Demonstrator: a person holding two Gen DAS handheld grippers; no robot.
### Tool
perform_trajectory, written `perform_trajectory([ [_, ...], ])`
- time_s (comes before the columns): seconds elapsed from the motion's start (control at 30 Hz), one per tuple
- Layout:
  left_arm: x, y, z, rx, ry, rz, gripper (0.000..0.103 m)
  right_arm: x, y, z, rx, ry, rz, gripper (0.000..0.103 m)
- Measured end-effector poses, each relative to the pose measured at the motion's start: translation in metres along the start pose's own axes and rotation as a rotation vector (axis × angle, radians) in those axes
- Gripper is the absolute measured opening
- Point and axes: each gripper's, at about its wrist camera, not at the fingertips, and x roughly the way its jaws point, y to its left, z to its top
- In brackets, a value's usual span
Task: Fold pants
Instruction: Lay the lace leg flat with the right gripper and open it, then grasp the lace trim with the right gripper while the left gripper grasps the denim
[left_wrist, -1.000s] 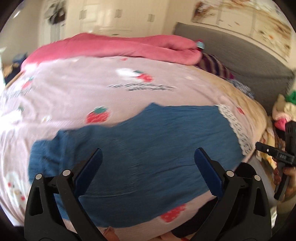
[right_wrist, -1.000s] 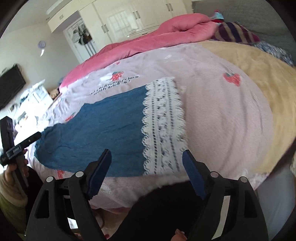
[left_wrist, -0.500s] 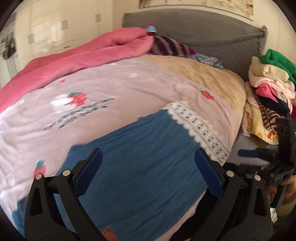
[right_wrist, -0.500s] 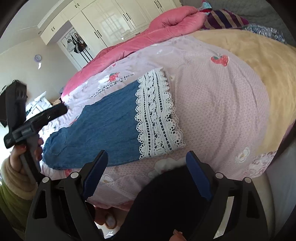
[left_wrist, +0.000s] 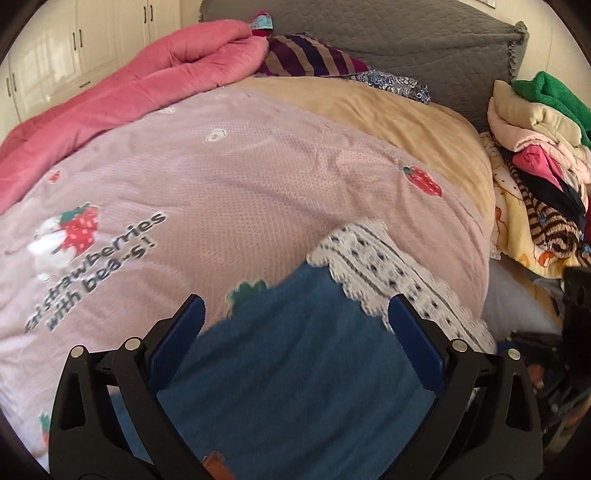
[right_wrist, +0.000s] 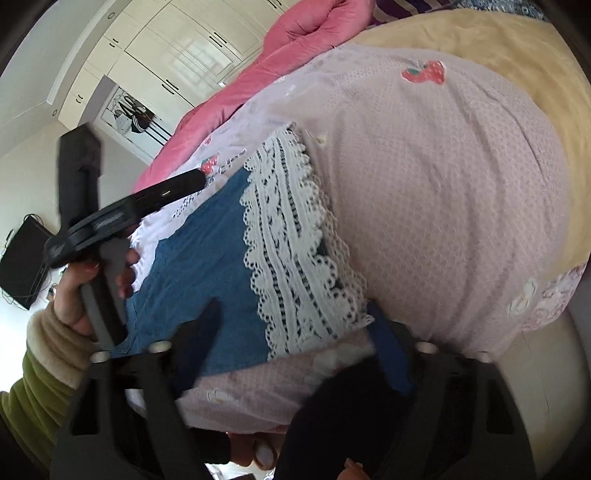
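Bed (left_wrist: 406, 122) filling both views, lying under a pale pink strawberry quilt (left_wrist: 258, 177); everything below placed against that quilt.

Rolled pink duvet (left_wrist: 147, 74) lying along the quilt's far edge; grey headboard (left_wrist: 388, 37) rising beyond it; pile of folded clothes (left_wrist: 535, 155) sitting off the quilt's right side in the left wrist view.

Pants (right_wrist: 199, 266) — blue denim with a wide white lace cuff (right_wrist: 295, 251) — lying flat on the quilt near its front edge, cuff end pointing toward the quilt's right side, denim running off to the left.

Left gripper (left_wrist: 295, 350) hovering over the denim just short of the lace; its blue-padded fingers (left_wrist: 177, 339) standing wide apart, cloth showing beneath them, no pinch visible.

Right gripper (right_wrist: 295, 350) hanging at the quilt's front edge below the lace cuff; jaws closing — blurred in the frame; the cuff's lower corner sitting between the fingers, pads not seen pressing on it.

Person's hand (right_wrist: 81, 291), cream cuff and green sleeve, gripping the left gripper's handle at the quilt's left side in the right wrist view.
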Motion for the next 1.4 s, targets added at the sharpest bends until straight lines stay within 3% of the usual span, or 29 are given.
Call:
perform_trajectory([
  [0.03, 0.005, 0.001, 0.004, 0.001, 0.008, -0.013, 0.093, -0.002, 0.002, 0.001, -0.006, -0.008, 0.007, 0.056],
  [0.2, 0.030, 0.002, 0.017, 0.047, 0.049, -0.094, 0.092, 0.002, 0.011, 0.004, -0.040, -0.010, 0.013, 0.057],
  [0.3, 0.044, 0.000, 0.020, 0.090, 0.091, -0.137, 0.077, 0.009, 0.001, 0.002, 0.003, 0.018, -0.023, 0.058],
  [0.5, 0.063, 0.003, 0.018, 0.073, 0.151, -0.267, 0.052, 0.016, -0.004, -0.001, 0.045, 0.032, 0.019, 0.054],
  [0.57, 0.066, 0.003, 0.019, 0.061, 0.160, -0.298, 0.052, 0.015, 0.001, 0.002, 0.038, 0.018, 0.024, 0.046],
  [0.67, 0.071, 0.006, 0.022, 0.040, 0.172, -0.341, 0.049, 0.019, 0.001, 0.002, 0.040, 0.016, 0.021, 0.045],
  [0.73, 0.074, 0.008, 0.023, 0.028, 0.174, -0.361, 0.044, 0.025, -0.001, 0.002, 0.067, 0.023, 0.025, 0.045],
  [0.8, 0.075, 0.009, 0.024, 0.017, 0.177, -0.379, 0.030, 0.025, 0.001, 0.002, 0.051, 0.018, 0.014, 0.039],
  [0.83, 0.075, 0.010, 0.024, 0.015, 0.175, -0.386, 0.025, 0.024, 0.002, 0.003, 0.045, 0.015, 0.019, 0.022],
  [0.87, 0.075, 0.011, 0.024, 0.010, 0.173, -0.401, 0.020, 0.023, 0.002, 0.004, 0.048, 0.010, 0.031, 0.019],
  [1.07, 0.058, 0.021, 0.026, -0.020, 0.107, -0.452, 0.017, 0.000, 0.024, 0.007, -0.028, -0.080, 0.054, 0.018],
  [1.4, -0.005, 0.050, 0.024, -0.007, -0.072, -0.530, 0.017, -0.012, 0.101, 0.011, -0.302, -0.174, 0.034, 0.018],
])
